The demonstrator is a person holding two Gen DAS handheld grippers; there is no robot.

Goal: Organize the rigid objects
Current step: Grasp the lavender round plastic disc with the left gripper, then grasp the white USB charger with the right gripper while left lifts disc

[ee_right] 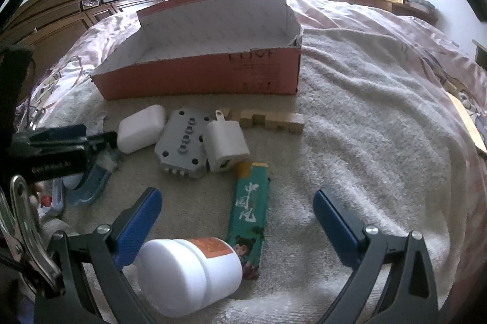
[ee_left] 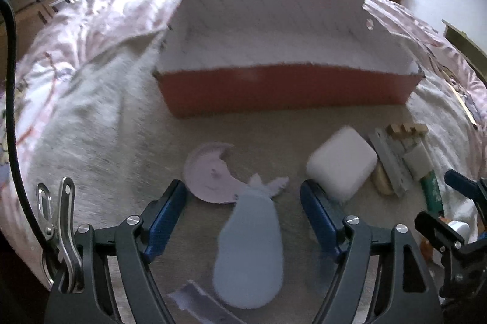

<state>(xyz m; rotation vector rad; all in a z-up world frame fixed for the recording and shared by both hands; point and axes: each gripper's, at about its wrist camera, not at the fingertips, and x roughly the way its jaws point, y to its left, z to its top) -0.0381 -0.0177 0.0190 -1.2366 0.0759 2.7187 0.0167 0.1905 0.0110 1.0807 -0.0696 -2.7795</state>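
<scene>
Looking along the left gripper [ee_left: 243,220], fingers were spread wide with nothing between the pads; a pale blue oval piece [ee_left: 248,251] lay on the towel [ee_left: 121,141] in the gap, touching neither pad. Landmark: the red cardboard box [ee_left: 286,89], open and holding nothing visible. A pink crescent plate [ee_left: 210,178] sat in front of the box, just beside the blue piece. The white rounded case [ee_left: 341,164] was also in front of the box, near the left gripper's right-side pad.

Right wrist view showed what the left barely caught: the grey holed block [ee_right: 182,143], white charger cube [ee_right: 226,143] and wooden notched piece [ee_right: 274,120] clustered in front of the box [ee_right: 197,77], the block and cube touching. The green lighter [ee_right: 248,214] lay nearer the camera than that cluster. The right gripper [ee_right: 237,225] was spread open too; a white bottle [ee_right: 188,275] lay on its side by its left pad, contact unclear.
</scene>
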